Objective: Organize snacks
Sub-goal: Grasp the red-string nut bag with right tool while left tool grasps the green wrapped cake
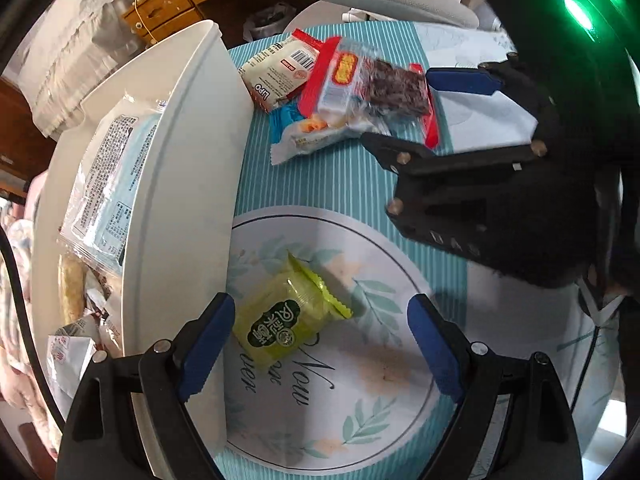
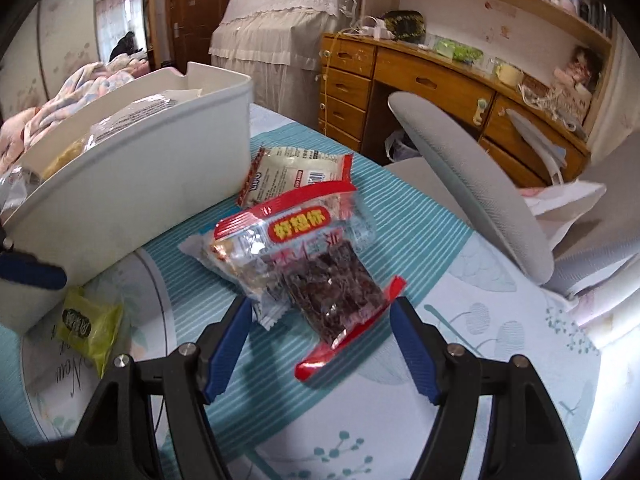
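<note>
The left gripper [image 1: 320, 316] hangs over the table with its jaws spread wide and nothing clamped. A green snack packet [image 1: 286, 312] lies flat on the tablecloth [image 1: 360, 184] between the blue pads [image 1: 208, 344], close to the left pad; whether that pad touches it cannot be told. The packet rests inside the round leaf-printed panel of the cloth, just beside the long wall of the white bin [image 1: 180, 168].

The right gripper [image 2: 320, 340] also stands open, gripping nothing. Its fingers straddle the near end of a clear, red-edged bag of dark dried fruit [image 2: 324, 284], and the pads do not press on it. That bag lies on top of a small heap near the middle of the table, over a blue-and-white wrapped snack [image 1: 308, 136] and against a cream biscuit packet [image 2: 296, 176] that sits nearest the far end of the bin.

The bin stands along the table's left side, already holding several packets, among them a large pale blue one [image 1: 108, 188] leaning against its inner wall.

Beyond the table's far edge are a grey chair back [image 2: 472, 184], a wooden desk with drawers [image 2: 420, 92] and a lace-covered piece of furniture [image 2: 288, 36]. A rumpled blanket [image 2: 76, 92] lies behind the bin.
</note>
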{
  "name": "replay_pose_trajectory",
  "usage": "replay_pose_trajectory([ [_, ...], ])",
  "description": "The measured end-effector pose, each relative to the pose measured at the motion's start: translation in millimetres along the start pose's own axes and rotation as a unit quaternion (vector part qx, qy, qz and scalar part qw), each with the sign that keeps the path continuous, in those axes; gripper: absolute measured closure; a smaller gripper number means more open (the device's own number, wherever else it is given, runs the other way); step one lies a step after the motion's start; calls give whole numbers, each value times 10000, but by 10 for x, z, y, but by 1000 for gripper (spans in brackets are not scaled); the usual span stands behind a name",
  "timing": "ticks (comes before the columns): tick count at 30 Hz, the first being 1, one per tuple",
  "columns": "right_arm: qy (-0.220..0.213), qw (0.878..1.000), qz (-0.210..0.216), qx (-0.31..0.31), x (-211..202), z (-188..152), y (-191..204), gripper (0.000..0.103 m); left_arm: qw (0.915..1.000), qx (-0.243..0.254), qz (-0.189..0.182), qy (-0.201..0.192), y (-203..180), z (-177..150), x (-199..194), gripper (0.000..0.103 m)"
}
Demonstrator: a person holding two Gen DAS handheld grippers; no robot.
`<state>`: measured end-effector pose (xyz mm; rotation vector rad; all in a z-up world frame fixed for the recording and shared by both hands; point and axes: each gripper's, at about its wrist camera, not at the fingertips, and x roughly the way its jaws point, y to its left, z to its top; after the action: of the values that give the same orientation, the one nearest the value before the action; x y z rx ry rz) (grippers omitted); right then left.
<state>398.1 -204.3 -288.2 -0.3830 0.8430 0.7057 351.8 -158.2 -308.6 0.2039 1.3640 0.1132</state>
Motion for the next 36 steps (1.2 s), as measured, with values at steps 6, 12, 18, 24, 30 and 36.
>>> replay_pose_trajectory([
  [6, -51, 9991, 124, 398, 37, -20, -68, 60, 9988, 335, 340, -68, -139, -33, 62, 16],
  [12, 22, 9958, 169, 902, -23, -59, -192, 98, 9984, 311, 462, -61, -226, -135, 51, 18],
  [18, 31, 9893, 283, 1433, -118, -59, -337, 99, 9991, 299, 295, 72, -248, -208, 84, 25],
  [24, -147, 9800, 340, 1957, -408, -105, -494, 100, 9997, 145, 131, 138, -235, -278, 110, 26],
  [30, -380, 9714, 496, 2289, -778, -178, -517, 99, 9999, -26, 56, 125, -53, -309, 126, 52],
  [36, -386, 9569, 609, 2814, -1018, -323, -524, 99, 9992, -368, 102, 62, 115, -451, 70, 79],
])
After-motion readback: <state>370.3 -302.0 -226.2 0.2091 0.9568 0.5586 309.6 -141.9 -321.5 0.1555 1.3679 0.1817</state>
